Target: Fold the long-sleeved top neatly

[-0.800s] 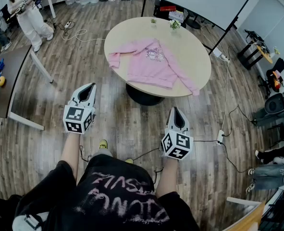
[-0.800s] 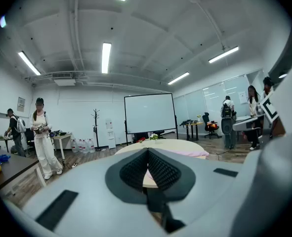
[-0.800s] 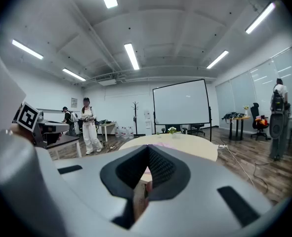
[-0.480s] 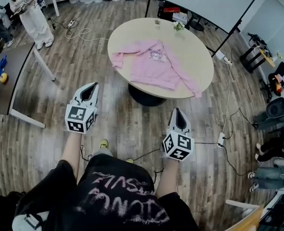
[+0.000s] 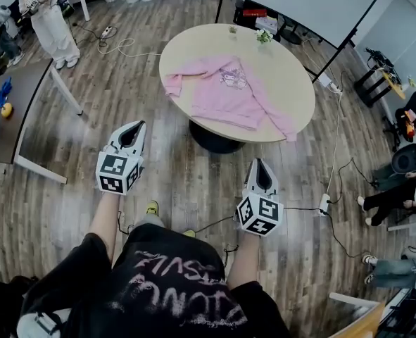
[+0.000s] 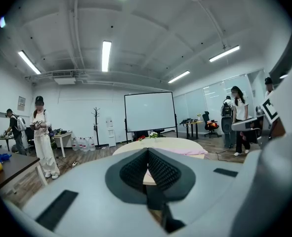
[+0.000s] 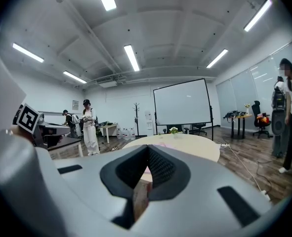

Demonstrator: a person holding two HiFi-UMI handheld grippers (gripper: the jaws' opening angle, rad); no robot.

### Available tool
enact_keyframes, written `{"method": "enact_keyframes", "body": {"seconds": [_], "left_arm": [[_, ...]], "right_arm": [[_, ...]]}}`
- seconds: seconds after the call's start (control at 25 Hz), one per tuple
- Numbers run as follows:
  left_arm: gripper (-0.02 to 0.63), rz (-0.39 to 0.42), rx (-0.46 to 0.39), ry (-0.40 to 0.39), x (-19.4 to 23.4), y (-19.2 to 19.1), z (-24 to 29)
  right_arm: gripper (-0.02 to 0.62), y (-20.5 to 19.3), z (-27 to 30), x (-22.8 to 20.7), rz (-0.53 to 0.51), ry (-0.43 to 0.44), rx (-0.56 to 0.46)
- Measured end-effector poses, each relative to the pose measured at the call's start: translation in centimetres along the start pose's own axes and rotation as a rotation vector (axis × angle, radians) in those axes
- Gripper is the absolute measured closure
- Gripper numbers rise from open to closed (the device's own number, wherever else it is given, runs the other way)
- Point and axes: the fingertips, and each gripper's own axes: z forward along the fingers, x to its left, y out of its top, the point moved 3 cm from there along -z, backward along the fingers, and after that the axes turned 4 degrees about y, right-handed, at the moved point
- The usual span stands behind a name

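Surroundings: round beige table [image 5: 295, 76] on wood-plank floor [image 5: 158, 182]; small potted plant [image 5: 264, 36] at its far edge; dark desk [image 5: 14, 108] to the left | Top: pink long-sleeved top [image 5: 225, 97] spread on the table, one sleeve reaching the near-right rim | Grippers: left gripper [image 5: 131, 129] and right gripper [image 5: 257, 164] both closed tight and empty, well short of the table, with only floor between.

Floor [image 5: 186, 182] open up to round table [image 5: 285, 83], small plants [image 5: 264, 36] at far edge, desk [image 5: 17, 111] left
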Motion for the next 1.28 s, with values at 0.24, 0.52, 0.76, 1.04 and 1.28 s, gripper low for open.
{"method": "enact_keyframes", "body": {"seconds": [0.24,0.52,0.76,1.04,1.28], "left_arm": [[0.595,0.001,0.002,-0.005,-0.8,0.1,0.1],[0.595,-0.003,0.006,0.004,-1.7,0.2,0.4],[0.595,-0.014,0.014,0.007,-2.6,-0.2,1.5],[0.595,-0.007,0.02,0.001,-2.8,-0.2,4.1],[0.595,-0.008,0.024,-0.005,-2.1,-0.5,7.1]], "right_arm": [[0.591,0.0,-0.1,-0.3,0.0,0.011,-0.004],[0.591,-0.2,-0.1,-1.2,-0.005,0.018,-0.004],[0.591,-0.3,0.7,-2.3,-0.007,0.031,0.004],[0.591,-0.5,2.6,-3.5,-0.003,0.027,0.01],[0.591,-0.2,5.3,-4.4,-0.017,0.013,0.0]]}}
